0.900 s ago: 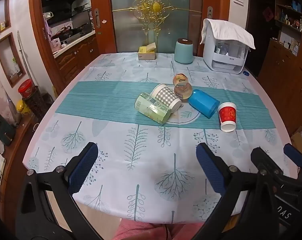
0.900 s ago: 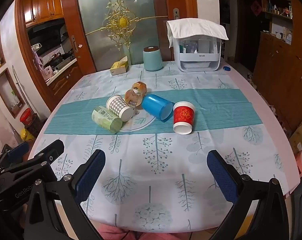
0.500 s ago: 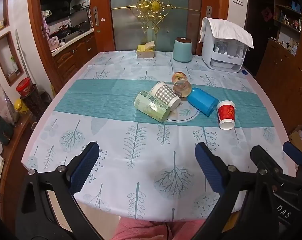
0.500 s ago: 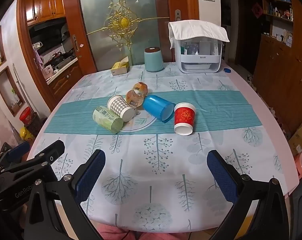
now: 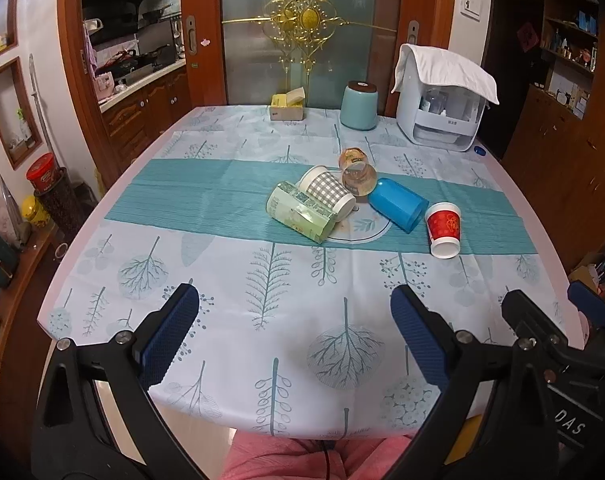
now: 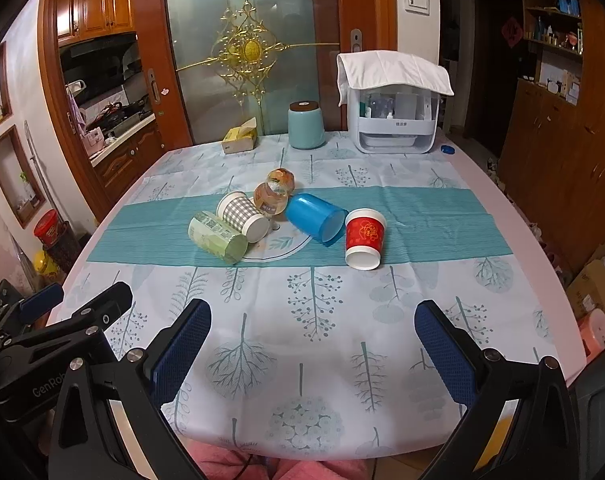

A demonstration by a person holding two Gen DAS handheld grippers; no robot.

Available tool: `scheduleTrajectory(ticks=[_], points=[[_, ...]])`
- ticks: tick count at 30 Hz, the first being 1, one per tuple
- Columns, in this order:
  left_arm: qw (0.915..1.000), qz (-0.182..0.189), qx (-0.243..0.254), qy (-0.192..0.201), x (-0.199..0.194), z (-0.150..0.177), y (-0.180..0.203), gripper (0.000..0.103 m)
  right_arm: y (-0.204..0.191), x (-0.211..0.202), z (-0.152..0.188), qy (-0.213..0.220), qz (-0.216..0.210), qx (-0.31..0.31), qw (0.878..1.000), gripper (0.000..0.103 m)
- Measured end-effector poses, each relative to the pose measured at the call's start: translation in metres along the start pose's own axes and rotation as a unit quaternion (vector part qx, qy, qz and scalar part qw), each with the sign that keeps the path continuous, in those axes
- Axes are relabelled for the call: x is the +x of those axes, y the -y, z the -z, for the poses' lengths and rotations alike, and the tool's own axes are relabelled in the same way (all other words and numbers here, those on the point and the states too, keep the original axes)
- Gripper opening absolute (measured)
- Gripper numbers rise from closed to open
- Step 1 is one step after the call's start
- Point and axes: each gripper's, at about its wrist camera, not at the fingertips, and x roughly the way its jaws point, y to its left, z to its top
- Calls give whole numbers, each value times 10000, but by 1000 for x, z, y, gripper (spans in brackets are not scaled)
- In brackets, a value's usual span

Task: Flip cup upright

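Left hand-held gripper (image 5: 294, 328) and right hand-held gripper (image 6: 312, 336): both spread wide, nothing between the pads, at the near edge of the desk (image 6: 422, 292). On the teal runner (image 6: 422, 220), five cups lie tipped. Red cup (image 6: 363, 239) at the right end of the row, mouth toward the grippers. Touching its left side: blue cup (image 6: 314, 218). Further left of red: two glass cups (image 6: 274, 194), checked cup (image 6: 242, 218), green cup (image 6: 217, 237).

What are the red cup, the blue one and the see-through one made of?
Red cup: likely paper, matte printed wall with a white rolled rim. Blue cup: probably plastic, smooth, evenly coloured, slightly glossy. See-through cup: clear with bright reflections, glass or hard clear plastic; the pictures leave that open.
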Motion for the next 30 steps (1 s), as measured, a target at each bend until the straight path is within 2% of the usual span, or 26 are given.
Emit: scheduleTrajectory(ticks=[5, 18, 22, 30], points=[[9996, -134, 145, 179, -8, 5, 2, 96, -3, -3, 4, 75, 59, -100, 9999, 103], [9999, 45, 148, 28, -3, -1, 1, 96, 0, 1, -3, 73, -88, -56, 9999, 103], [9994, 229, 210, 150, -7, -13, -2, 96, 4, 3, -11, 135, -74, -58, 9999, 103], [9979, 154, 405, 481, -14, -51, -18, 96, 32, 7, -39, 273, -277, 257, 9989, 103]])
